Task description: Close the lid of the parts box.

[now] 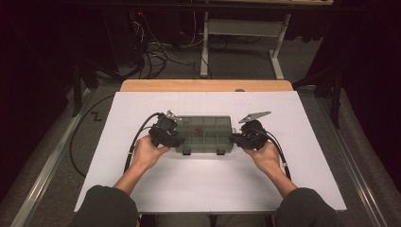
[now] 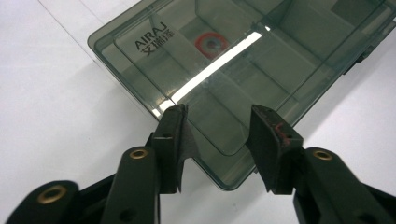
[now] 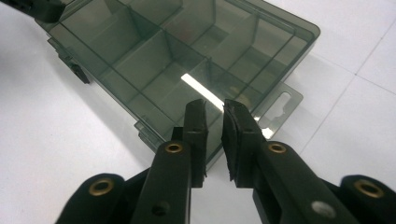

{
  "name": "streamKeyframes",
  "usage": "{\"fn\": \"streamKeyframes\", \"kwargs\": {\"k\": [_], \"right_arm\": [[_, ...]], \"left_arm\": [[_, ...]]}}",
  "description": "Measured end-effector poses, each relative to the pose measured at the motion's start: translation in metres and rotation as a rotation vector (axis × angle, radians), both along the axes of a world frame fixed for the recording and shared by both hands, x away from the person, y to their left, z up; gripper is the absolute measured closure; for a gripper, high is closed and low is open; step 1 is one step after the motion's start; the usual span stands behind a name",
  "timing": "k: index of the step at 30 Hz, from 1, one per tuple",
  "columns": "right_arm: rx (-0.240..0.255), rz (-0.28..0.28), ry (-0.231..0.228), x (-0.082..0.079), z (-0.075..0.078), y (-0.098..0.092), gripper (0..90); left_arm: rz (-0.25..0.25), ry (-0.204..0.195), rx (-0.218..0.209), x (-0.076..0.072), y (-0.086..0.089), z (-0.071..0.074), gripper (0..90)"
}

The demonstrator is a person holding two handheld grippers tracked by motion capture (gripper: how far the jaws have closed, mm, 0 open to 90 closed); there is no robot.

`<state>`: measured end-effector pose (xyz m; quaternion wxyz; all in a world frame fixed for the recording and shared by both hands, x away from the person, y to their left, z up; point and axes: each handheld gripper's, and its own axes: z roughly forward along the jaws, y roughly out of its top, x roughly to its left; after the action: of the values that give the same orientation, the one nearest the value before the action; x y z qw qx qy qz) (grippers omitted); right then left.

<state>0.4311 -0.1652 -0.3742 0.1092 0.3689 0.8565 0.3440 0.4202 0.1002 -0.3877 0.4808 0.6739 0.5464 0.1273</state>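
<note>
A smoky clear compartment box [image 1: 203, 134] lies closed on the white table top [image 1: 213, 184], one hand-held gripper at each short end. My left gripper [image 1: 178, 141] is at its left end. In the left gripper view the left gripper [image 2: 219, 112] stands open, its jaws wide apart over the end of the box [image 2: 261, 60]. A red ring [image 2: 211, 44] lies in one compartment under the lid. My right gripper [image 1: 235, 138] is at the right end. In the right gripper view the right gripper [image 3: 214, 105] shows a narrow gap with nothing pinched, above the edge of the box [image 3: 140, 60] beside the hang tab [image 3: 280, 109].
Two latches [image 1: 186, 152] sit on the box's near long side. A wooden strip [image 1: 203, 85] borders the table's far edge. Cables and a white metal frame [image 1: 241, 28] stand on the floor beyond. Bare white surface surrounds the box.
</note>
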Motion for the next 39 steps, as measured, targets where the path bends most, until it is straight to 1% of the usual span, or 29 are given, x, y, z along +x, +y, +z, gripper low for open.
{"fn": "streamKeyframes", "kwargs": {"k": [4, 7, 11, 13, 14, 16, 20, 22, 27, 28, 33, 36, 39], "right_arm": [[0.012, -0.007, -0.008, -0.001, 0.001, -0.001, 77.8], [0.010, -0.004, -0.011, -0.002, 0.002, -0.001, 76.6], [0.008, -0.002, -0.014, -0.004, 0.004, -0.002, 75.6], [0.012, -0.008, -0.018, -0.004, 0.005, -0.004, 75.3], [0.015, -0.011, -0.017, -0.004, 0.006, -0.005, 75.1], [0.020, -0.014, -0.023, -0.005, 0.006, -0.007, 74.4], [0.034, -0.018, -0.031, -0.006, 0.006, -0.009, 72.6], [0.042, -0.016, -0.031, -0.007, 0.006, -0.010, 72.1], [0.050, -0.014, -0.041, -0.010, 0.005, -0.012, 69.4], [0.051, -0.015, -0.034, -0.010, 0.004, -0.012, 69.3], [0.059, -0.019, -0.039, -0.012, 0.002, -0.016, 68.6], [0.062, -0.024, -0.044, -0.014, 0.001, -0.019, 67.4], [0.071, -0.031, -0.050, -0.016, 0.001, -0.022, 65.9]], "left_arm": [[0.015, -0.002, -0.025, -0.001, 0.003, 0.002, 51.3], [0.016, -0.004, -0.033, -0.003, 0.004, 0.003, 47.7], [0.020, -0.019, -0.053, -0.006, 0.007, 0.007, 43.8], [0.030, -0.030, -0.068, -0.007, 0.010, 0.008, 42.5], [0.032, -0.033, -0.068, -0.007, 0.011, 0.008, 42.0], [0.040, -0.049, -0.067, -0.009, 0.013, 0.008, 41.4], [0.045, -0.059, -0.082, -0.013, 0.017, 0.009, 41.3], [0.043, -0.066, -0.082, -0.016, 0.019, 0.010, 41.7], [0.045, -0.065, -0.076, -0.019, 0.023, 0.008, 42.7], [0.048, -0.065, -0.079, -0.020, 0.024, 0.008, 42.7], [0.056, -0.069, -0.093, -0.023, 0.026, 0.006, 42.4], [0.060, -0.071, -0.094, -0.024, 0.027, 0.005, 41.8], [0.067, -0.079, -0.108, -0.025, 0.029, 0.005, 42.3]]}}
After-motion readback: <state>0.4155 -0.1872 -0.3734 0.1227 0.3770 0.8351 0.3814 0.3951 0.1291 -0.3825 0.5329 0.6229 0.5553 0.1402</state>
